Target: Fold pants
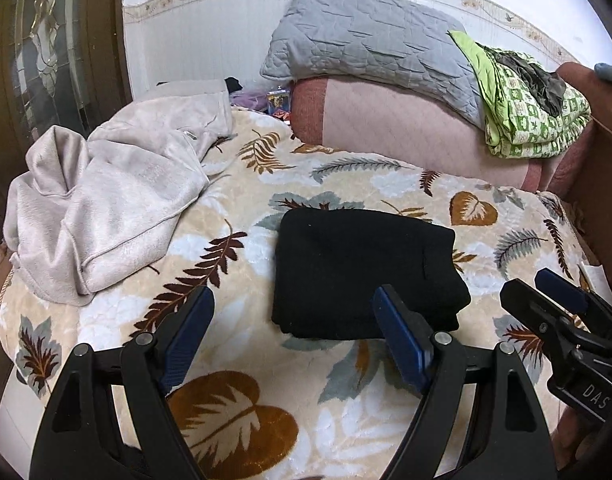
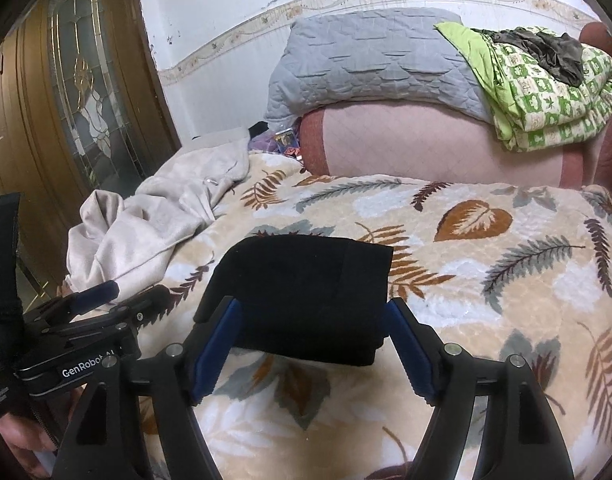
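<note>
holding both grippers up off the bed, and neither one has anything in it. my left gripper (image 1: 294, 336) is spread wide with only blanket (image 1: 234, 216) between its pads; my right gripper (image 2: 313, 350) is spread too, and in its own view the near edge of the pants (image 2: 306, 296) shows between the fingers, but the pads aren't pressing on the cloth.

pants are a folded black block lying flat around the middle of the blanket, edges pretty square, with a slightly bulkier stack along the near right side. bare blanket all round them: open strip in front toward me, more to the right. on the left a crumpled beige garment (image 1: 106, 204) sits near but apart from the pants. behind, well apart, the pink cushion (image 1: 405, 128) with a grey pillow (image 1: 369, 40) and green quilt (image 1: 533, 112) on top closes off the back. door (image 2: 66, 100) at far left.
</note>
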